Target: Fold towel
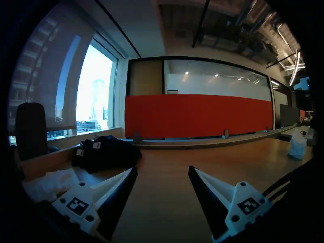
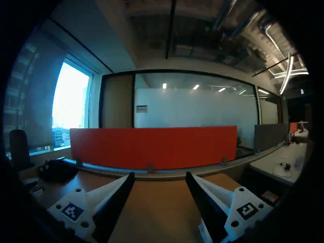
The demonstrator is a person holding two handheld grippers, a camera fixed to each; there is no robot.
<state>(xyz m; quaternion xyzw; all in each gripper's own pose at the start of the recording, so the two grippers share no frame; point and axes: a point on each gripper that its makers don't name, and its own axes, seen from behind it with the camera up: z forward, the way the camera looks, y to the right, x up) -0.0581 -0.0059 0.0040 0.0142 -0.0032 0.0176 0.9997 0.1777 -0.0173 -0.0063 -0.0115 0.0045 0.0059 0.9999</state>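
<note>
A dark heap of cloth [image 1: 106, 152] with small white tags lies on the wooden counter [image 1: 170, 194], at its left end below the window [image 1: 95, 97]; whether this is the towel I cannot tell. In the right gripper view the same heap [image 2: 56, 170] sits far left. Just in front of it lies a crumpled white item [image 1: 50, 182]. The left gripper [image 1: 162, 168] hangs over bare counter, fingers apart and holding nothing. The right gripper [image 2: 160, 174] is likewise spread and holding nothing. A red partition [image 1: 198, 115] runs along the counter's far edge.
</note>
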